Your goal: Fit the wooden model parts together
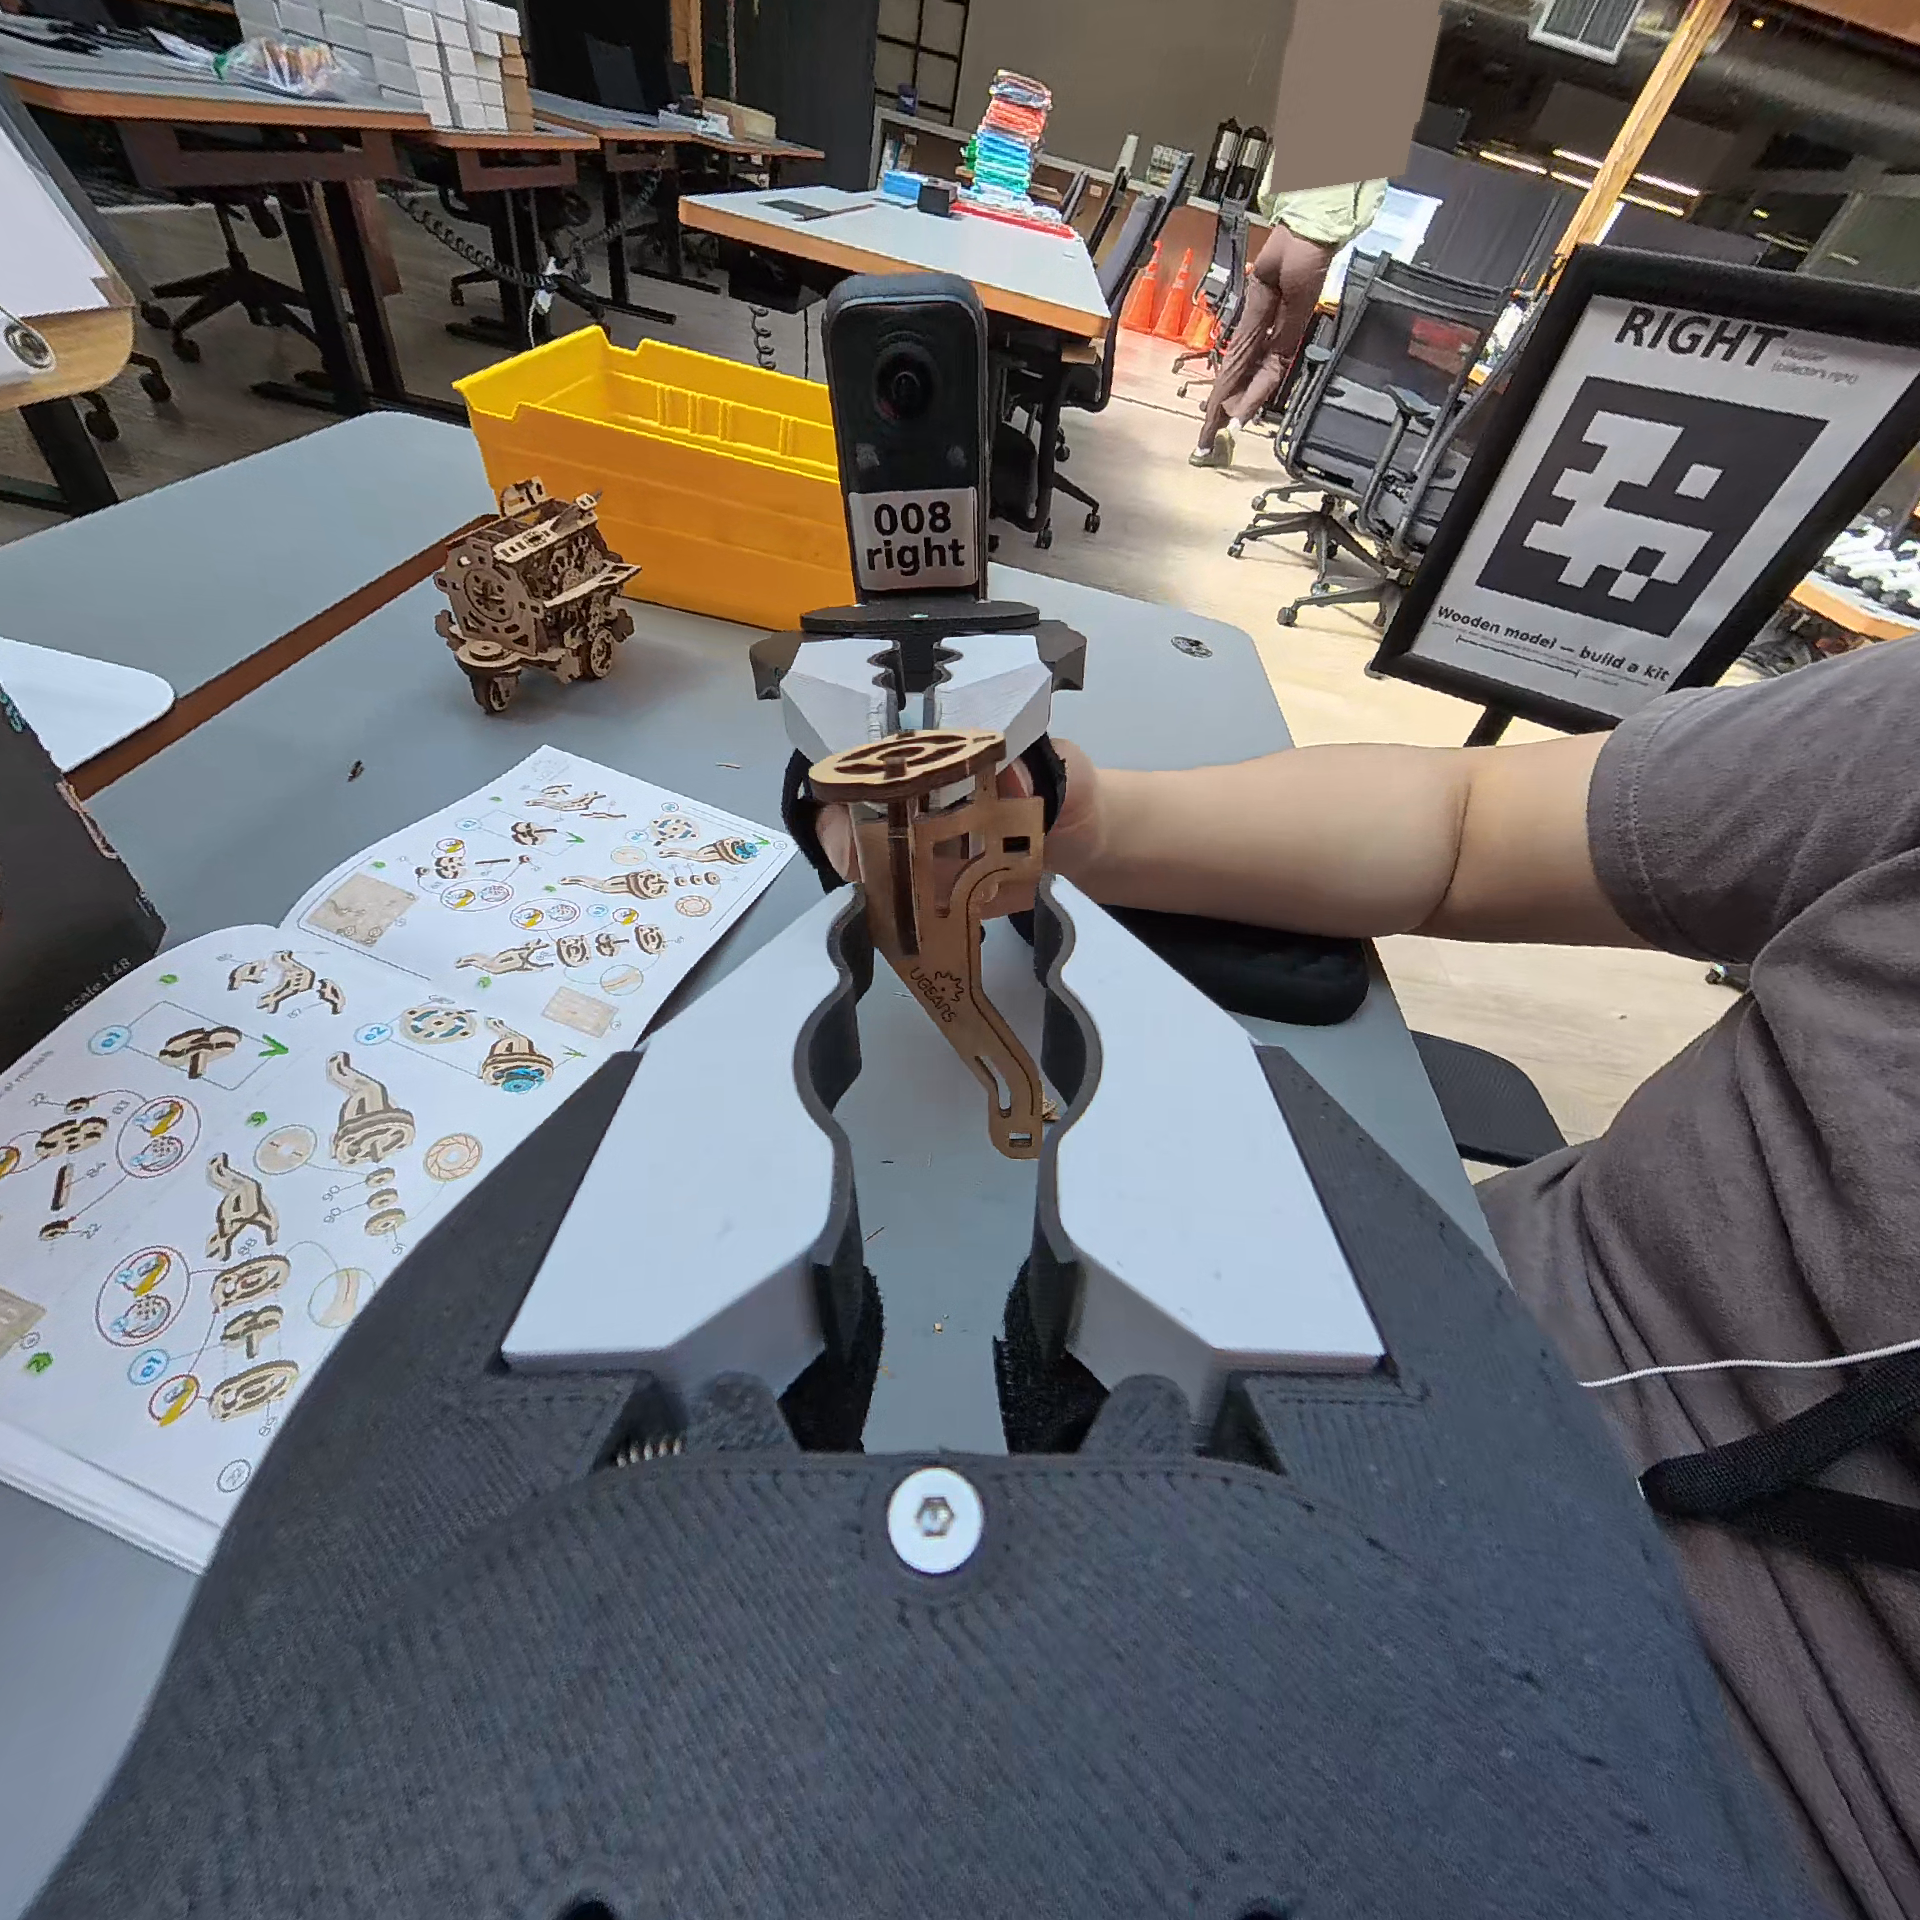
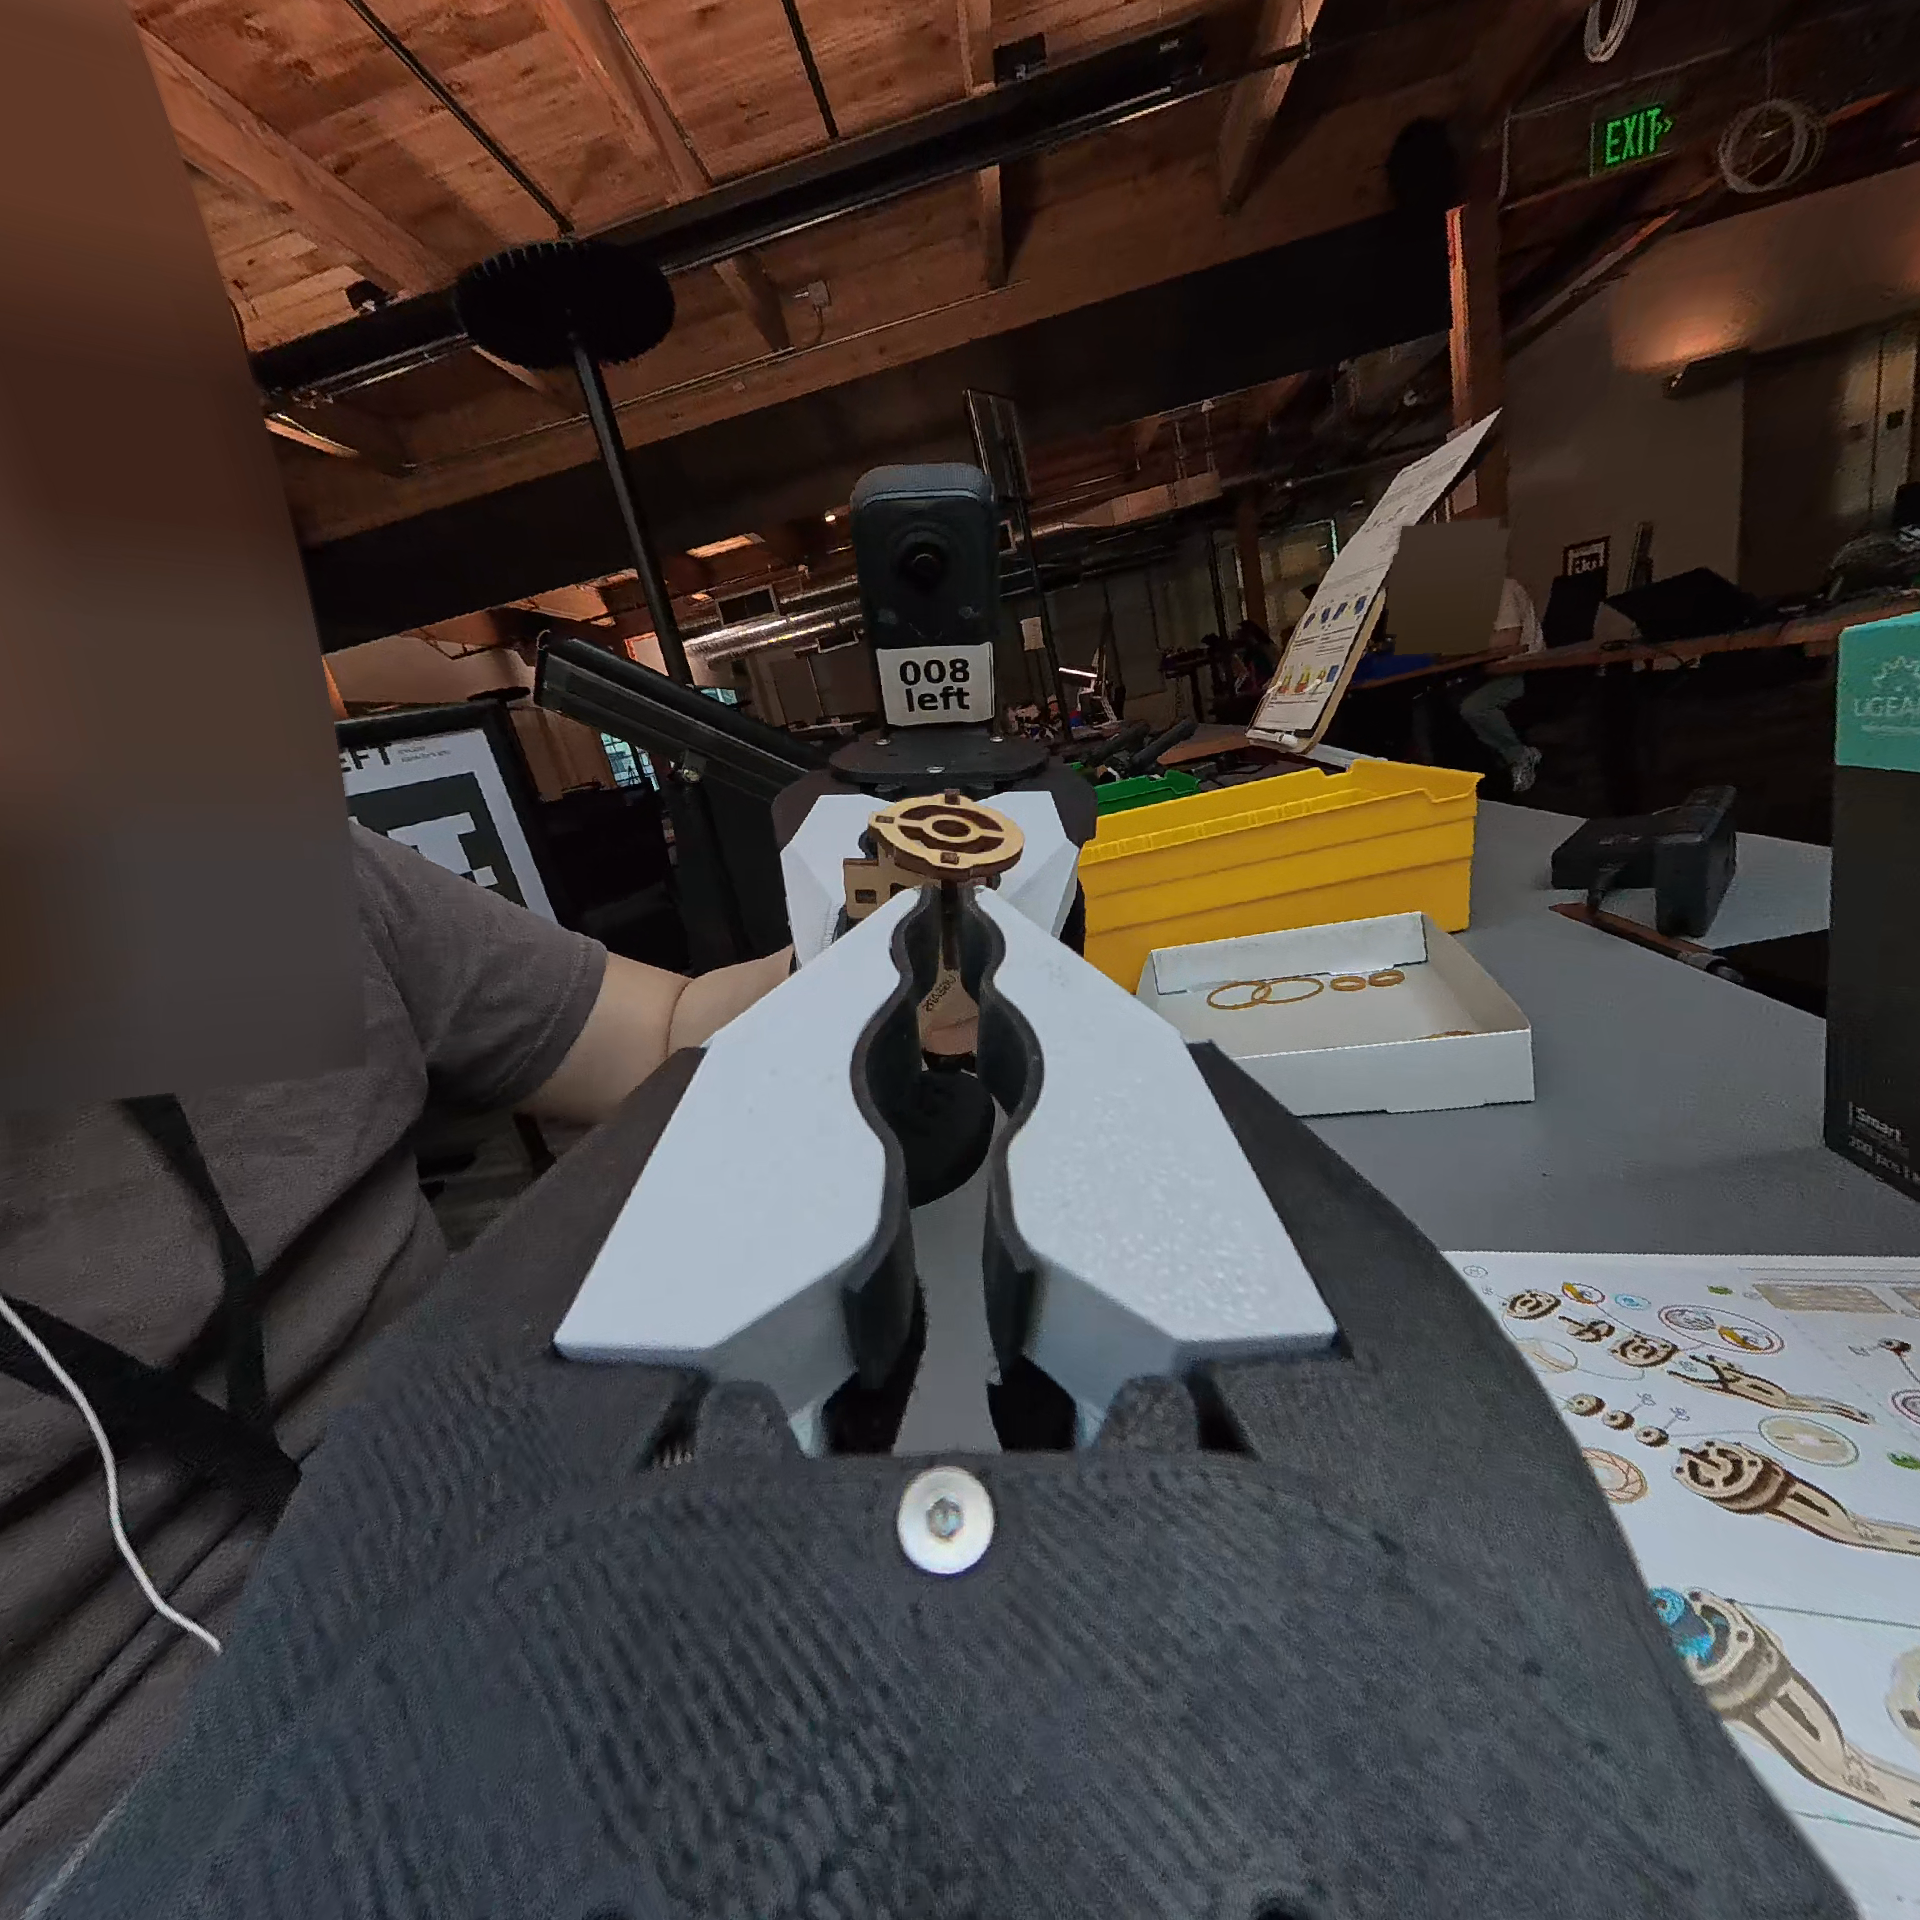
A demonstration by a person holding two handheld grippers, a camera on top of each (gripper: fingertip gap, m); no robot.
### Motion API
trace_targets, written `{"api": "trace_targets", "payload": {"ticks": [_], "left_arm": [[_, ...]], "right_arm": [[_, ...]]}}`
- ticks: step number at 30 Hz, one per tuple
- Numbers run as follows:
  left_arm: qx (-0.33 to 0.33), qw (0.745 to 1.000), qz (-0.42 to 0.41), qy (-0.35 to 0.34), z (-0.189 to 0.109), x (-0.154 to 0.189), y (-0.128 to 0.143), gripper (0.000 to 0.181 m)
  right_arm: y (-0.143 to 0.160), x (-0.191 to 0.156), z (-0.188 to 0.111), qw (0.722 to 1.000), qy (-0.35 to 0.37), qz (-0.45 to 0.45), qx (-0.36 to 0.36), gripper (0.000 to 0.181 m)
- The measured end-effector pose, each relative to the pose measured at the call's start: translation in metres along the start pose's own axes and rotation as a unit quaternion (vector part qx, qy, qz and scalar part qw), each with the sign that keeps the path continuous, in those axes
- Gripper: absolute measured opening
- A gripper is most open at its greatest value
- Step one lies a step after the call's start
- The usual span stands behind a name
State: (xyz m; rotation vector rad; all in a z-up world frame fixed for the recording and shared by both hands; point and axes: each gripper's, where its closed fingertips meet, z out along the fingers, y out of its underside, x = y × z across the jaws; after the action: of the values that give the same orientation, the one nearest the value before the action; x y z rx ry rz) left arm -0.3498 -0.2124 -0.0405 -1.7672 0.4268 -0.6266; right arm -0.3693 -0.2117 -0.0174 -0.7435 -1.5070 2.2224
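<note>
1. Presently, two grippers face each other above one grey table.
2. Right gripper: clenched on one wooden part, an arm with a slotted disc on top, held off the table between both tools.
3. Left gripper: fingers spread either side of the part's lower arm; no grip seen.
4. One finished model stands beside one yellow bin.
5. One open booklet lies flat.
6. One white tray holds four visible wooden rings.
7. One dark box stands upright near the tray.
</note>
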Motion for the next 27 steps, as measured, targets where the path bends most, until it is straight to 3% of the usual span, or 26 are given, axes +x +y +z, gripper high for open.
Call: {"api": "trace_targets", "payload": {"ticks": [8, 19, 21, 25, 27], "left_arm": [[0.001, 0.999, 0.048, -0.019, 0.0, 0.006, -0.004, 0.019], [0.018, 0.994, 0.09, -0.058, -0.004, 0.003, -0.01, 0.018], [0.029, 0.991, 0.109, -0.075, -0.009, 0.0, -0.015, 0.018], [0.024, 0.979, 0.164, -0.121, -0.021, -0.011, -0.02, 0.018], [0.021, 0.972, 0.187, -0.142, -0.025, -0.013, -0.024, 0.018]], "right_arm": [[-0.007, -0.012, 0.0, 0.999, -0.035, -0.007, 0.018, 0.001], [-0.011, -0.012, 0.002, 0.998, -0.013, -0.067, 0.018, 0.006], [-0.016, -0.008, 0.0, 0.997, 0.015, -0.077, 0.012, 0.034], [-0.051, -0.01, -0.01, 0.99, 0.071, -0.119, -0.005, 0.027], [-0.07, -0.03, 0.001, 0.986, 0.063, -0.156, -0.02, 0.032]]}}
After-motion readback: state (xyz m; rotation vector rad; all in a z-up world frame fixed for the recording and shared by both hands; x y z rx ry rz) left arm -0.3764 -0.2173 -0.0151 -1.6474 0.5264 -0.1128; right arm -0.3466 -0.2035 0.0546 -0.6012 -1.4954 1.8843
